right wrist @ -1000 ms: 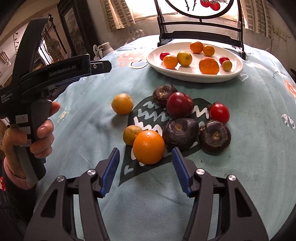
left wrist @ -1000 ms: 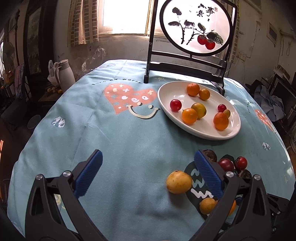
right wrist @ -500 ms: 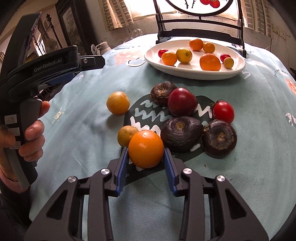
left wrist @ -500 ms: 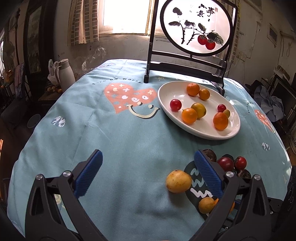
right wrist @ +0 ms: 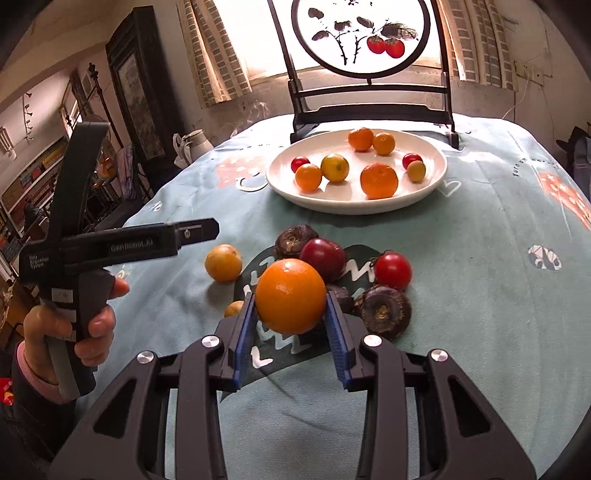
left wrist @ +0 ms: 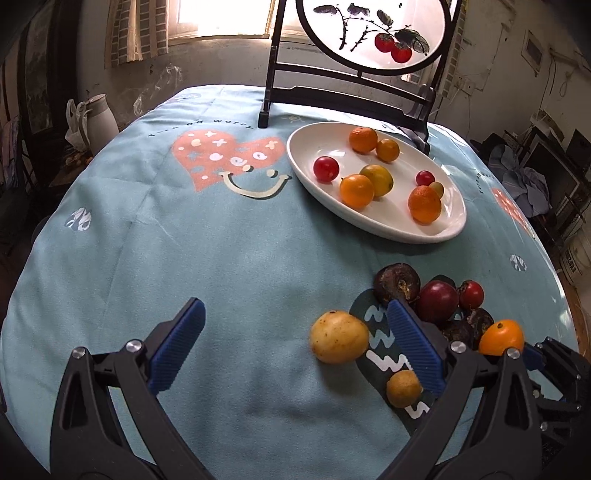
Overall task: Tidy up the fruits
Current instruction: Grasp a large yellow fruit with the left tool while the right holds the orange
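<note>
My right gripper point(right wrist: 290, 308) is shut on a large orange point(right wrist: 290, 295) and holds it above the tablecloth; the orange also shows in the left wrist view point(left wrist: 501, 336). Below it lie a yellow fruit point(right wrist: 223, 262), a small yellow fruit point(right wrist: 233, 308), a dark red fruit point(right wrist: 323, 257), a red tomato point(right wrist: 392, 270) and dark brown fruits point(right wrist: 382, 312). The white plate point(right wrist: 354, 205) behind holds several oranges and small tomatoes. My left gripper point(left wrist: 295, 345) is open and empty, low over the cloth, left of the yellow fruit point(left wrist: 338, 337).
A dark wooden stand with a round painted screen point(right wrist: 364, 35) stands behind the plate. A white jug point(left wrist: 99, 120) sits off the table's far left edge. The left gripper's body and the hand holding it point(right wrist: 96, 266) are at the left of the right wrist view.
My right gripper closed on the large orange and lifted it off the cloth. My left gripper stayed open and moved slightly forward.
</note>
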A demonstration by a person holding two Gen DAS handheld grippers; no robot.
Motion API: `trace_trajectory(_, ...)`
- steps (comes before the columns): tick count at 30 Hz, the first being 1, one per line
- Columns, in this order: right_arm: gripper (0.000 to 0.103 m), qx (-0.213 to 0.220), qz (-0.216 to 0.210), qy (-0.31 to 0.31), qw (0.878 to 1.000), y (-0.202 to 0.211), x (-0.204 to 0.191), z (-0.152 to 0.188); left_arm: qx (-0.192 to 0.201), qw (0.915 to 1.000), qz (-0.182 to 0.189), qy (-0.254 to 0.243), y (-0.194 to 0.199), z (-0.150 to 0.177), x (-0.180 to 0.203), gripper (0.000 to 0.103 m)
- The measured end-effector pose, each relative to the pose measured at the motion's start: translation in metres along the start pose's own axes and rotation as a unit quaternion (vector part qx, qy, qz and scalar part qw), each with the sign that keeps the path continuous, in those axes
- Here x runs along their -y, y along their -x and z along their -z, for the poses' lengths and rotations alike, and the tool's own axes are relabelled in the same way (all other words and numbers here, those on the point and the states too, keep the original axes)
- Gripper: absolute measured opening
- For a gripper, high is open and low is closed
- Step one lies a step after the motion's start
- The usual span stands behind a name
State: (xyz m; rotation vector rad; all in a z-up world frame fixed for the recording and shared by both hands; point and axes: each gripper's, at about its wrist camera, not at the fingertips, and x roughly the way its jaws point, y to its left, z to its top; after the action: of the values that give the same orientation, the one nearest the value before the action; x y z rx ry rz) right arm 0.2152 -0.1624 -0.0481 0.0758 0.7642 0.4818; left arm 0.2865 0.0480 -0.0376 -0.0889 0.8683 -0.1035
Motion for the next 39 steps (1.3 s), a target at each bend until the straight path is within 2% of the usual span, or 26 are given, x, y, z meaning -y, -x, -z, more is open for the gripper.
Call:
trace_trajectory(2, 0.037, 0.009, 0.012, -0.002, 1.000, 0.003, 0.003, -0.002, -0.002, 0.9996, -0.002, -0.028, -0.002, 0.003, 0.011, 0.098)
trace_trajectory(4, 0.037, 0.013, 0.017, -0.008, 1.000, 0.005, 0.008, -0.004, -0.006, 0.9988, 0.004, -0.048, -0.004, 0.006, 0.019, 0.090)
trace_trajectory(6, 0.037, 0.011, 0.019, -0.017, 1.000, 0.005, 0.012, -0.004, -0.016, 0.9978, 0.009, -0.063, -0.008, 0.008, 0.024, 0.073)
trace_trajectory(9, 0.037, 0.004, 0.020, -0.029, 0.999, 0.003, 0.018, -0.004, -0.031, 0.9969, 0.018, -0.070, -0.014, 0.011, 0.026, 0.059)
trace_trajectory(10, 0.037, 0.002, 0.021, -0.031, 0.999, 0.002, 0.019, -0.004, -0.034, 0.9966, 0.020, -0.072, -0.016, 0.011, 0.027, 0.057)
trace_trajectory(19, 0.037, 0.001, 0.023, -0.031, 0.999, 0.002, 0.018, -0.004, -0.040, 0.9945, 0.012, -0.096, -0.023, 0.016, 0.037, 0.056)
trace_trajectory(23, 0.037, 0.000, 0.024, -0.030, 0.999, 0.003, 0.019, -0.004, -0.047, 0.9940, 0.010, -0.098, -0.027, 0.017, 0.038, 0.052)
trace_trajectory(25, 0.037, 0.003, 0.027, -0.028, 0.999, 0.003, 0.019, -0.004, -0.054, 0.9935, 0.008, -0.100, -0.029, 0.018, 0.038, 0.045)
trace_trajectory(29, 0.037, 0.003, 0.033, -0.026, 0.999, 0.001, 0.020, -0.004, -0.051, 0.9933, -0.004, -0.103, -0.031, 0.018, 0.037, 0.039)
trace_trajectory(39, 0.037, 0.002, 0.037, -0.012, 0.999, -0.005, 0.024, -0.001, -0.030, 0.9935, -0.017, -0.108, -0.024, 0.025, 0.039, 0.038)
